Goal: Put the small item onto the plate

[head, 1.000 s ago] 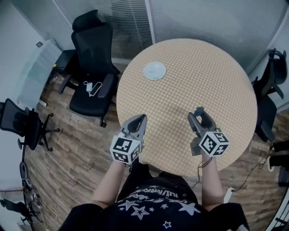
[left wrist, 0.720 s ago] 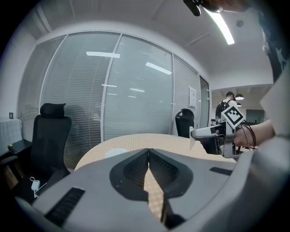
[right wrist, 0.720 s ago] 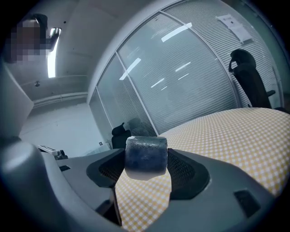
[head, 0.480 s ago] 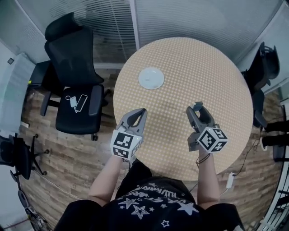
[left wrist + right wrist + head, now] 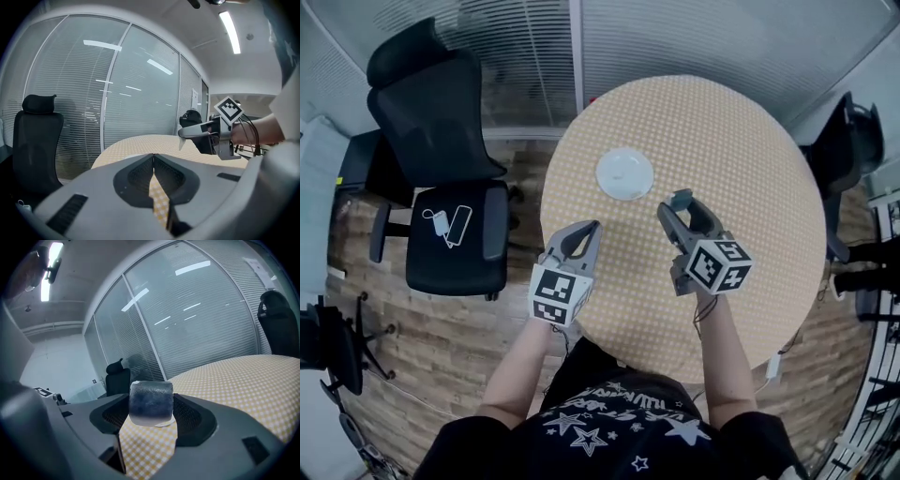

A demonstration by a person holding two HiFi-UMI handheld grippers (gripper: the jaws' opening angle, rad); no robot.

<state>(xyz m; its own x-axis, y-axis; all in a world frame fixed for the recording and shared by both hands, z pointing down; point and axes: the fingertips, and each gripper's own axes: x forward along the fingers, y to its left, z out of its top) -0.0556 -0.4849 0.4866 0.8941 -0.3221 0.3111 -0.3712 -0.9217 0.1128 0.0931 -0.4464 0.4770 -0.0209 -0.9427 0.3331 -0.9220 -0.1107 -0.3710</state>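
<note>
A white plate (image 5: 624,173) lies on the round table (image 5: 741,131) with its tan checked cloth, left of the middle. My right gripper (image 5: 675,203) hovers just right of and nearer than the plate, shut on the small item (image 5: 151,403), a dark blue-grey stubby block pinched between the pads. From above the small item (image 5: 680,198) shows only as a dark bit at the tips. My left gripper (image 5: 592,228) is over the table's near-left edge, jaws shut with nothing in them. In the left gripper view, the left gripper (image 5: 153,156) points across the table and the right gripper (image 5: 186,134) shows at right.
A black office chair (image 5: 441,141) stands left of the table, with a phone and charger (image 5: 448,223) on its seat. Another dark chair (image 5: 848,141) is at the right. Glass walls with blinds run behind the table; the floor is wood planks.
My right gripper has moved forward and left with the small item, ending close to the plate. The left gripper has barely shifted. The head view has swung slightly.
</note>
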